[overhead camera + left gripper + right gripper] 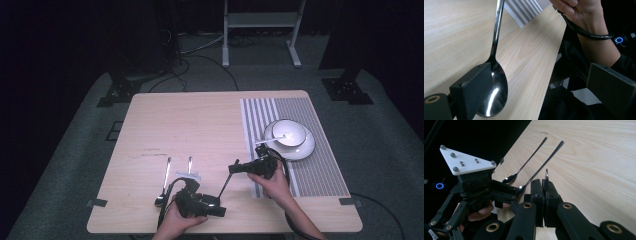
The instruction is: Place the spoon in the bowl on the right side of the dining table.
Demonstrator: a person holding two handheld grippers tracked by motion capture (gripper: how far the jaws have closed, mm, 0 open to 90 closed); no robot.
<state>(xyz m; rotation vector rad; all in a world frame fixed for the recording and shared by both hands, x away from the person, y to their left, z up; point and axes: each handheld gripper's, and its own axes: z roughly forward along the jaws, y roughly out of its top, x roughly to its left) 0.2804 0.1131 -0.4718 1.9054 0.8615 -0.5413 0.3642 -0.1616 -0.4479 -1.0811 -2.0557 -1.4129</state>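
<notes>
steel is what we have in hand: a long spoon (225, 184) hangs in the air over the front edge of the table (190, 120), just off the front left corner of the striped placemat (320, 170). the right gripper (545, 192) has its jaws closed tight on the tip of the handle, which shows as a thin sliver between the 2 pads. the left gripper (539, 72) stands with its jaws wide. the bowl of the spoon lies against 1 pad and the other pad is well apart from it, so we judge that only the right side carries the weight.

2 more spoons (165, 182) (190, 167) lie side by side on the wood near the front left corner, close behind the left gripper. on the placemat a white bowl (290, 132) sits on a plate (307, 147), and a spoon-like utensil seems to lean in the bowl.

what worries us is that pinch at the very end of a smooth handle. the heavy bowl end hangs far from the pads, so the spoon may swing or slip round in the grip once the right hand moves, above all if the left pad stops propping it. if it drops from here it may hit the front edge and go to the floor. a quick swing of the left gripper could also knock the 2 lying spoons out of line.
</notes>
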